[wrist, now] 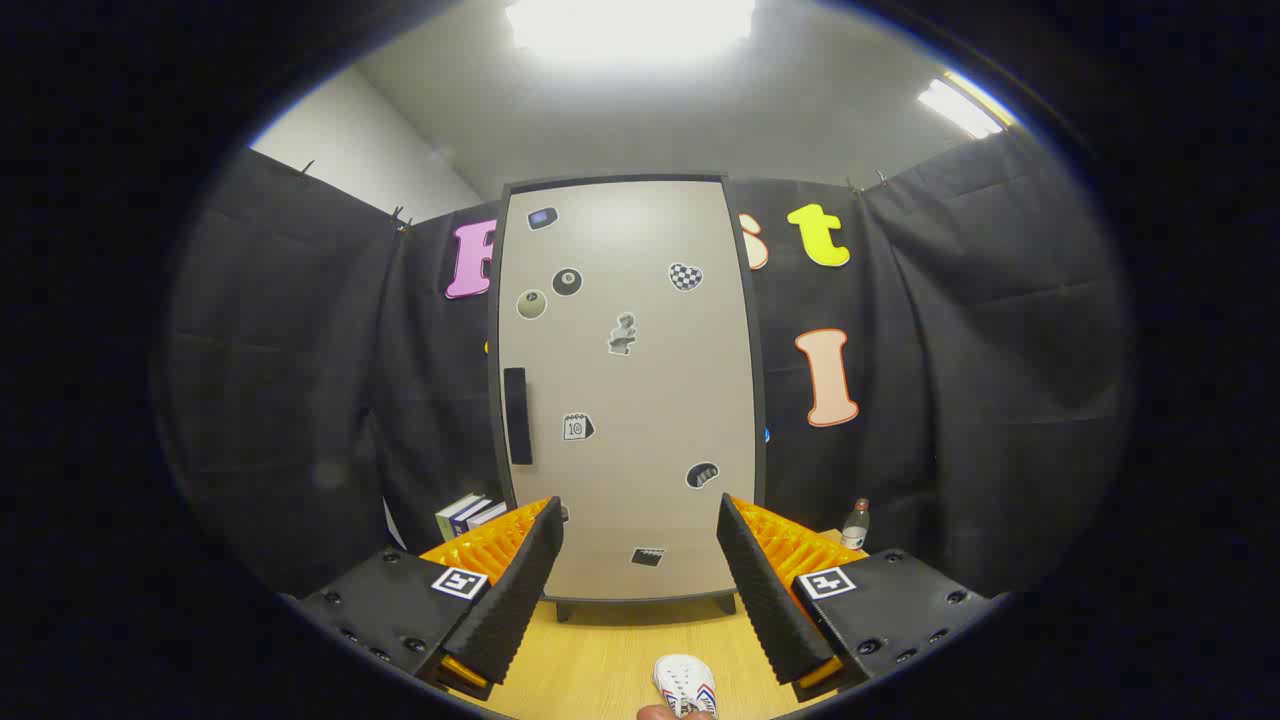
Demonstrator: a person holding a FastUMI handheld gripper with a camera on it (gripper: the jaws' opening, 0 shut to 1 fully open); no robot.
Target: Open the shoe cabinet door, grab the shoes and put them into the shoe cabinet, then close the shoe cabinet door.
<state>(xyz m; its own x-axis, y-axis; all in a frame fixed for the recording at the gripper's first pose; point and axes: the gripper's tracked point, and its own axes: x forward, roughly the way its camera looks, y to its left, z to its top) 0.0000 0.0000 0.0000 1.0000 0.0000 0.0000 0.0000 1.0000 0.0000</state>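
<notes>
— While I hold the gripper (640, 575) level, its fingers (520, 590) spread, gripping nothing; cabinet?
— Shoe cabinet (630, 390) upright beyond them, door shut; shoe (686, 684) on the worktop (600, 670) between them, lengthwise toward it.

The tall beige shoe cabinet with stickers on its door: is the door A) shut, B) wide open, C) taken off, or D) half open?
A: the tall beige shoe cabinet has its sticker-covered door lying flat and shut, with the black handle untouched; the tongs stand open, short of it, with the small white shoe on the wooden table between the fingers.
</notes>
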